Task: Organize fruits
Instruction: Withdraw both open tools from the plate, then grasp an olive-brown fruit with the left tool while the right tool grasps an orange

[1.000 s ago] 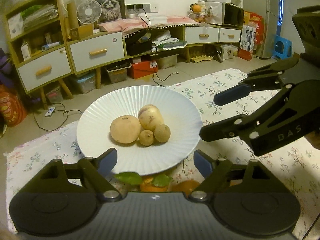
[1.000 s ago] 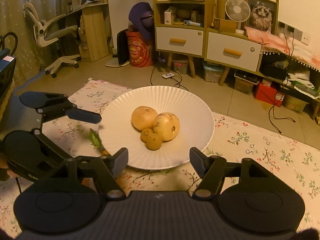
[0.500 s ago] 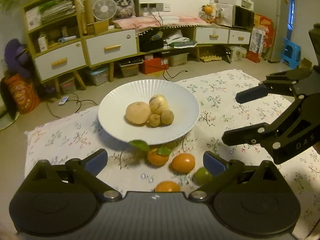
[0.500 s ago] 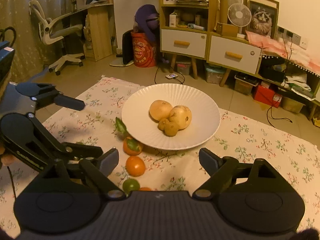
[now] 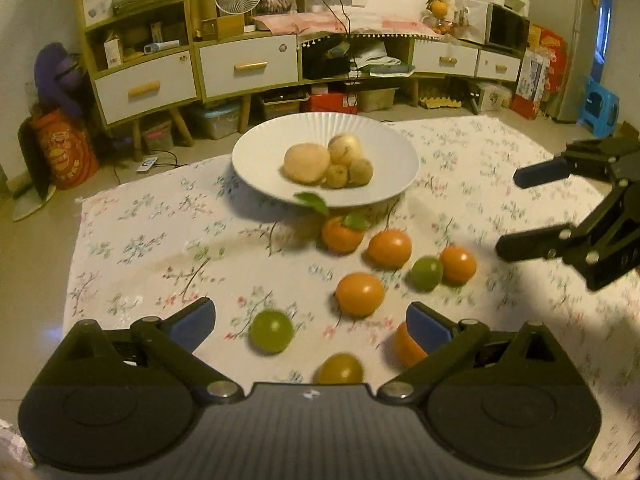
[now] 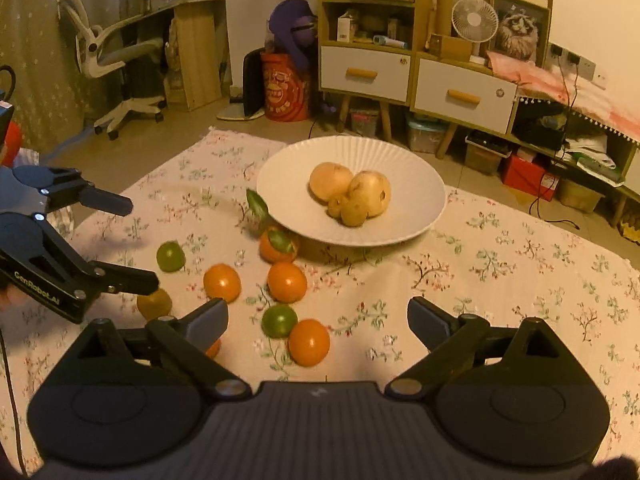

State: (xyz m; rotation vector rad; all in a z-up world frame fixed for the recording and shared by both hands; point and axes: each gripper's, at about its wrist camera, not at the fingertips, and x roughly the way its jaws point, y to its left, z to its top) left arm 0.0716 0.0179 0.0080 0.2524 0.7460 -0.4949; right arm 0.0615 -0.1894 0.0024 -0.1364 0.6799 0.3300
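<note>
Left wrist view: the left gripper (image 5: 310, 320) sits low in the frame with its jaws spread wide and grasping nothing; a green fruit (image 5: 271, 331) and an orange fruit (image 5: 359, 294) lie on the flowered cloth (image 5: 160, 248) between and just beyond the blue-tipped fingers. More loose fruit lies scattered on the cloth (the picture is slightly blurred): an orange with green leaves (image 5: 342, 233) just beside the near rim of the white plate (image 5: 256, 160), further oranges, another green one, and a yellowish one at the bottom edge. On the plate rest four pale brown fruits (image 5: 326, 162), touching one another. The right gripper (image 5: 508, 212) enters from the right edge, above the cloth.

Right wrist view: the right gripper (image 6: 318, 318) has its jaws opening, with nothing gripped; a green fruit (image 6: 279, 321) and an orange (image 6: 309, 342) lie on the cloth between its fingers. The plate (image 6: 424, 216) stands beyond, holding the same pale fruits. The left gripper (image 6: 142, 242) reaches in from the left, released, above the scattered oranges.
</note>
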